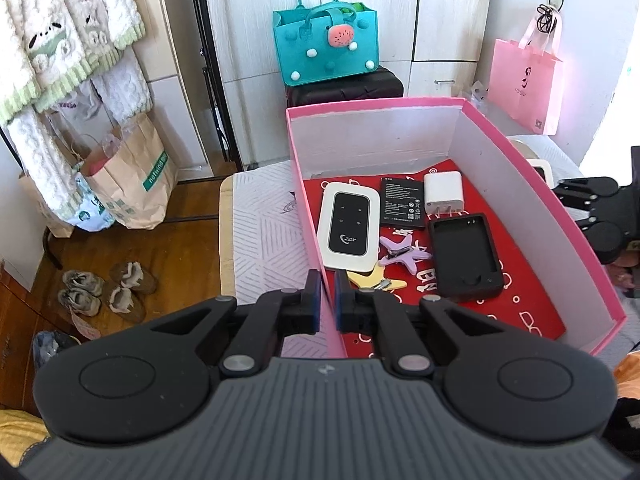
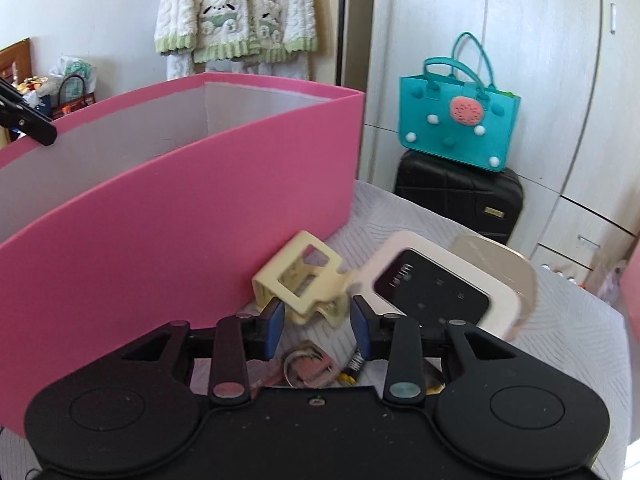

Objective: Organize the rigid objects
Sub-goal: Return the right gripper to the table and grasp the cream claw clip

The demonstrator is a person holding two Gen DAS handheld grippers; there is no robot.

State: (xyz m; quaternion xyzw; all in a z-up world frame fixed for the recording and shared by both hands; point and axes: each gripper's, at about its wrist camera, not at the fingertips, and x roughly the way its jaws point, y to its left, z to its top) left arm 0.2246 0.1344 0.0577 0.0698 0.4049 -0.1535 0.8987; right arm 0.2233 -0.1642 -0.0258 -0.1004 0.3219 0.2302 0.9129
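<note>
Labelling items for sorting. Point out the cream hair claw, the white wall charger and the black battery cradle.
cream hair claw (image 2: pixel 298 280), right wrist view, on its upper frame.
white wall charger (image 1: pixel 443 192), left wrist view, centre of its top face.
black battery cradle (image 1: pixel 466 256), left wrist view, on its recessed floor.

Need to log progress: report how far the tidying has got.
Done: white router, battery, charger and star clips lie in the pink box. In hand: right gripper around the cream hair claw. Left: second router, keys.
</note>
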